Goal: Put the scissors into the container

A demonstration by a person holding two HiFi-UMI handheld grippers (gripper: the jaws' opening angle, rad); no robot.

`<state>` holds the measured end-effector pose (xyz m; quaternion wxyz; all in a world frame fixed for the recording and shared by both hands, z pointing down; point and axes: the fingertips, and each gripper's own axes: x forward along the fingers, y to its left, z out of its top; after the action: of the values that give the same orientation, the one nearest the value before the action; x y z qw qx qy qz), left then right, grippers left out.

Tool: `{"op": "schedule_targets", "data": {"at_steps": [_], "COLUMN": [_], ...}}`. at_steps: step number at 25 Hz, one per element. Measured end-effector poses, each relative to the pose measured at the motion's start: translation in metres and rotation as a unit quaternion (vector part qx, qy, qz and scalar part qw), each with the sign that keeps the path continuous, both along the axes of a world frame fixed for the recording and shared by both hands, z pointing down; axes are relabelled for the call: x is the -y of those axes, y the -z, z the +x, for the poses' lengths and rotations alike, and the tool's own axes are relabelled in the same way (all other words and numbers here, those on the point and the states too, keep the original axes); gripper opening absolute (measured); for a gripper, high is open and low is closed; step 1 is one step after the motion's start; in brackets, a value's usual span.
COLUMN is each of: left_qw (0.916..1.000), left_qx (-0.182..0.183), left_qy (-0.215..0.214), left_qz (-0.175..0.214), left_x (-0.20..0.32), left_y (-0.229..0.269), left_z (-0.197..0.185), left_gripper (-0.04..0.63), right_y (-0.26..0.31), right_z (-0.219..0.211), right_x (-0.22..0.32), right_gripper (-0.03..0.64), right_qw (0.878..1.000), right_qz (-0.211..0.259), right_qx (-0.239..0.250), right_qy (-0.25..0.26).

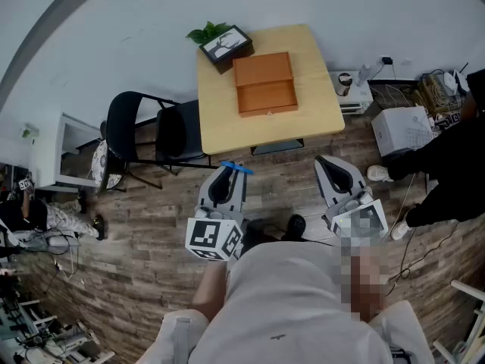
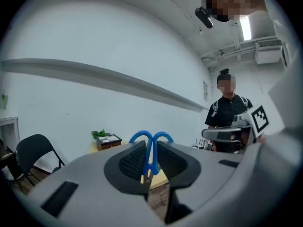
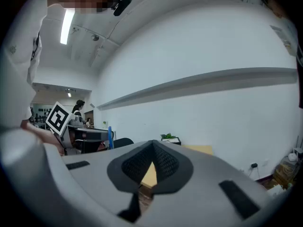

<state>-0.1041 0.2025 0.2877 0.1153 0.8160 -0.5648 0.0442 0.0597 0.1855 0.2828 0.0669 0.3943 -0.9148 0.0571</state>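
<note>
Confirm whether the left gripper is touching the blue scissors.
Touching. In the left gripper view, the left gripper has both jaws pressed against the blue scissors, whose handles poke out beyond them.

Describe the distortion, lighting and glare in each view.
Head view: fisheye bends straight edges, light even, table sharp. Left gripper view: dark round vignette, ceiling lamp glares, scissors crisp. Right gripper view: same vignette, strip lamp blown out.

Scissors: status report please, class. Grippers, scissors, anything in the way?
Left gripper shut on scissors, short of the table. Right gripper shut, empty. Container on the table ahead. Black chair left of it, off the path.
</note>
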Motion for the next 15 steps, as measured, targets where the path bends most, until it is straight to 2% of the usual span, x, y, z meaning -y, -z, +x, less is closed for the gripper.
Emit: {"op": "schedule_targets", "data": {"at_steps": [5,11,15], "left_qw": [1.0,0.9998,0.9999], "left_qx": [0.004,0.009,0.014], "left_qy": [0.001,0.007,0.005], "left_qz": [0.0,0.015,0.008], "left_x": [-0.002,-0.003,-0.005], "left_y": [-0.001,0.0,-0.003], "left_z": [0.013,0.026,0.035], "left_gripper": [0.071,0.071,0.071], "right_y": [-0.003,-0.005,-0.002], "right_z": [0.005,0.019,0.027], "right_x": [-0.006,-0.006,-0.009], "right_gripper": [-0.003,-0.003,-0.003], "right_qw": [1.0,1.0,0.999], "right_qz": [-0.002,0.001,0.004], "right_qx": [0.004,0.016,0.031], "right_qy": [0.013,-0.005,-0.01]}}
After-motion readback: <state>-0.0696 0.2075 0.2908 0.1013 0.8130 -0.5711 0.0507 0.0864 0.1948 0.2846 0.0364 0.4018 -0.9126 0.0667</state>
